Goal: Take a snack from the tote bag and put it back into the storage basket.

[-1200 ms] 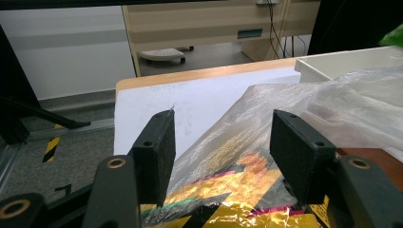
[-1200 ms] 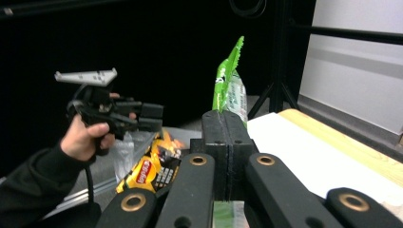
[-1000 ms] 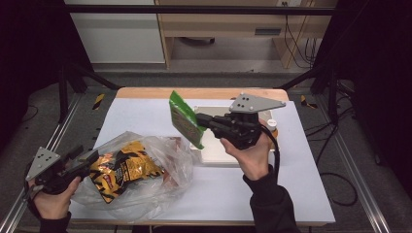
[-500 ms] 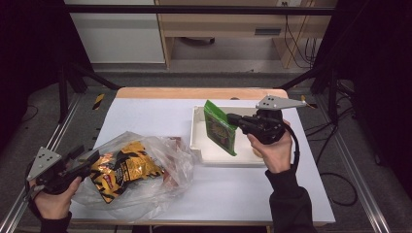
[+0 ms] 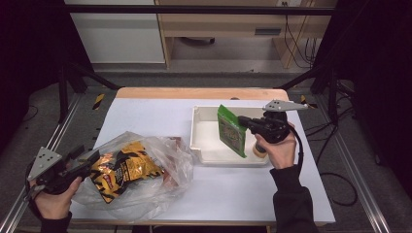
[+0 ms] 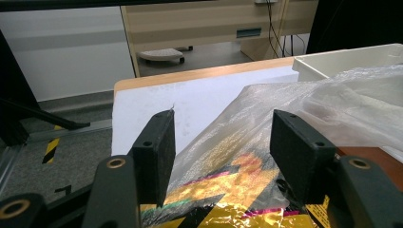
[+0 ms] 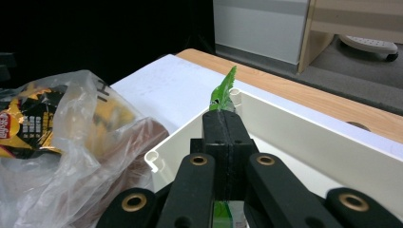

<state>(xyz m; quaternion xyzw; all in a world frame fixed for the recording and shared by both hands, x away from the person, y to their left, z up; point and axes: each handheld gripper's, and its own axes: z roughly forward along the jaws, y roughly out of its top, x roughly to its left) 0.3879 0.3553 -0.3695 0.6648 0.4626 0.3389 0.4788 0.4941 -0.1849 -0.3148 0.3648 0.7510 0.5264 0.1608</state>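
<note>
White rectangular plastic tray [image 5: 204, 154] right of centre on the bench [image 5: 155, 116]; clear plastic bag [image 5: 160, 165] lower left, holding a yellow-black snack packet [image 5: 116, 170]; green foil packet [image 5: 231, 130] above the tray.

The flat green foil packet [image 5: 230, 130] carries a darker speckled print on its face. The shallow rectangular plastic tray [image 5: 204, 145] is cream-white all over. The crinkled clear plastic bag [image 5: 160, 165] looks milky where it folds. Inside it, the glossy snack pouch [image 5: 116, 172] is yellow with jagged black stripes and a touch of magenta. The desk [image 5: 145, 116] is white, edged by a pale wood strip at its far side. Both grippers' fingers [image 6: 154, 152] are matt black.
</note>
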